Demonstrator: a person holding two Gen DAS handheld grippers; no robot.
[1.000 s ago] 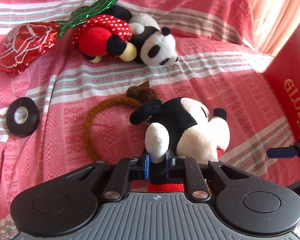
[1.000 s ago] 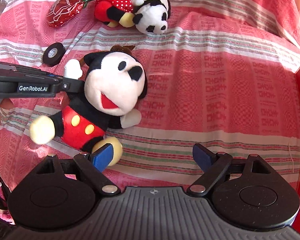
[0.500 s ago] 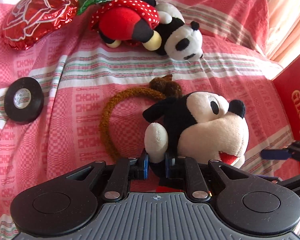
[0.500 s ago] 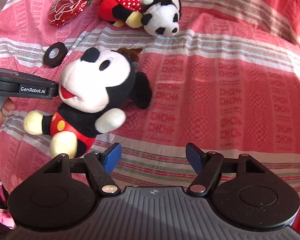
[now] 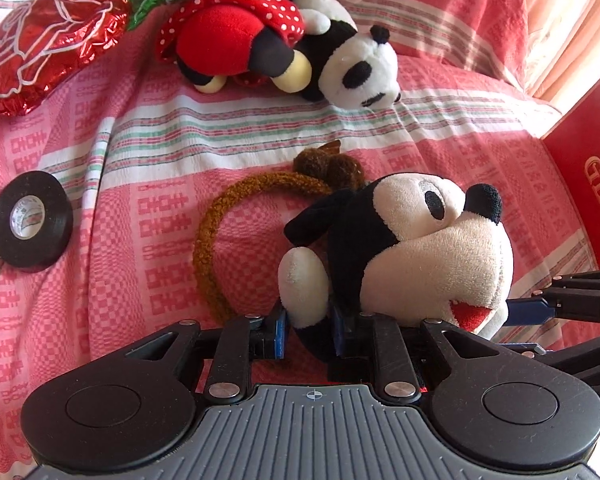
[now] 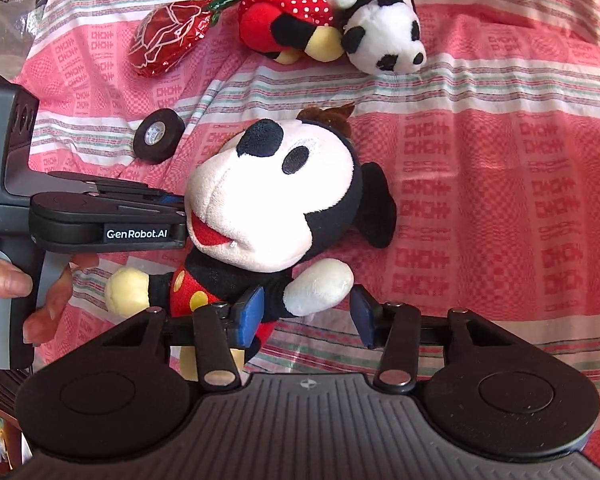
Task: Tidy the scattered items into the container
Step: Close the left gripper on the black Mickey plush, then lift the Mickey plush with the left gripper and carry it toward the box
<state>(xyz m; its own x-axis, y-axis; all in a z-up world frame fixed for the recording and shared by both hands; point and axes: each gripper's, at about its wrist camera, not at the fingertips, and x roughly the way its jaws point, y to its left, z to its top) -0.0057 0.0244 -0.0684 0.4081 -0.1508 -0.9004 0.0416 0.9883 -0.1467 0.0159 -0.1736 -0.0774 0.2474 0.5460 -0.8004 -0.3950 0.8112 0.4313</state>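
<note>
Mouse toy (image 6: 276, 200) lay mid-bedspread (image 6: 500, 168), between both grippers. Left gripper (image 5: 306, 332) opening, the toy's arm between its pads but not pressed. Right gripper (image 6: 306, 314) closing around the other arm, gap remaining. Red box (image 5: 592, 184) at the bedspread's edge beyond the toy's nose; bare bedspread between.

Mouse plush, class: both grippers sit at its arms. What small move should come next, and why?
Probably let the right gripper finish closing on the mouse plush: one white arm lies between its closing jaws, while the left gripper is opening around the other arm.
</note>
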